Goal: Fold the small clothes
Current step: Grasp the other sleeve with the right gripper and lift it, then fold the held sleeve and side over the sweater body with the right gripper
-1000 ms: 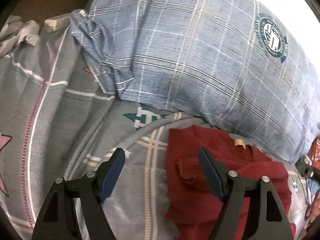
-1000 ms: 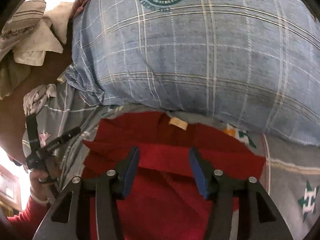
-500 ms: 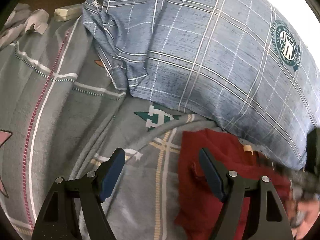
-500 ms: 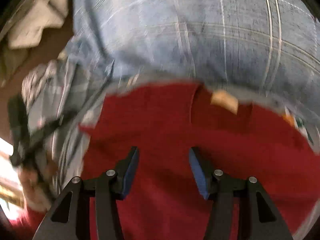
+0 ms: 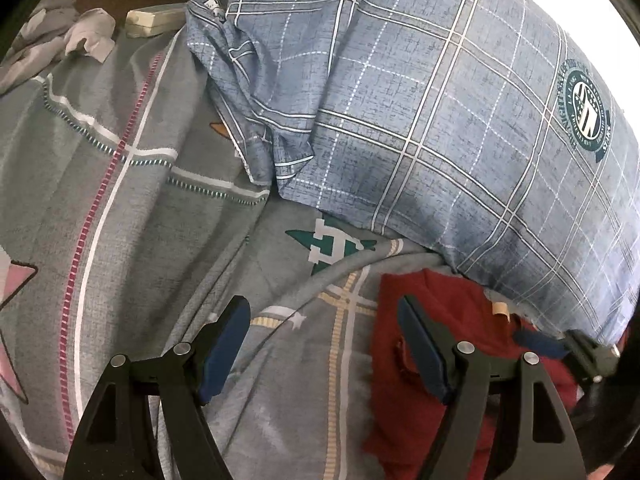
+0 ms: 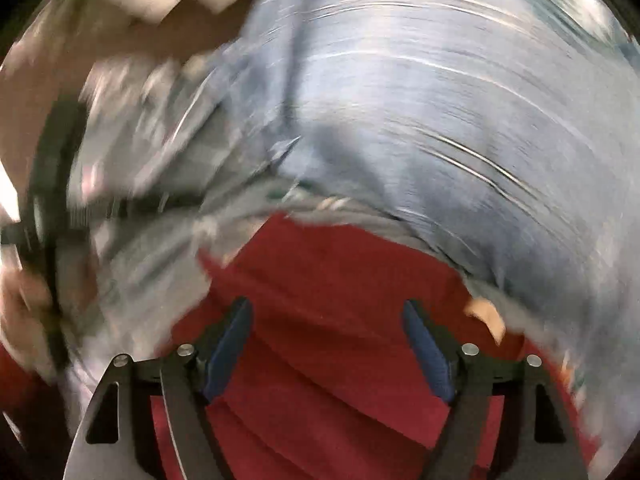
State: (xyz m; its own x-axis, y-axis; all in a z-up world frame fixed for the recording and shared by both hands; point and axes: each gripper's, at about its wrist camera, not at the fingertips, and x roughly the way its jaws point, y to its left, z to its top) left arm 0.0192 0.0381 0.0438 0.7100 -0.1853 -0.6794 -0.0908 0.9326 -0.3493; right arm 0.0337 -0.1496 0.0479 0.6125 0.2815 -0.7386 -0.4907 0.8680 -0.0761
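A small dark red garment (image 5: 404, 408) lies on the grey patterned bedsheet (image 5: 120, 240), just below a blue plaid pillow (image 5: 440, 120). A tan label (image 5: 500, 309) shows at its far edge. My left gripper (image 5: 324, 344) is open and empty above the sheet, its right finger over the garment's left edge. My right gripper (image 6: 326, 350) is open and empty, low over the red garment (image 6: 320, 360). The right wrist view is blurred by motion. The right gripper's blue pad also shows in the left wrist view (image 5: 536, 338).
The pillow (image 6: 440, 120) blocks the far side. A crumpled grey-white cloth (image 5: 80, 36) and a pale flat box (image 5: 154, 22) lie at the far left edge of the bed. The hand that holds the left gripper shows at the left of the right wrist view (image 6: 24, 300).
My left gripper has drifted left, away from the red garment. My right gripper has opened wider and swung fast over the garment, blurring its view.
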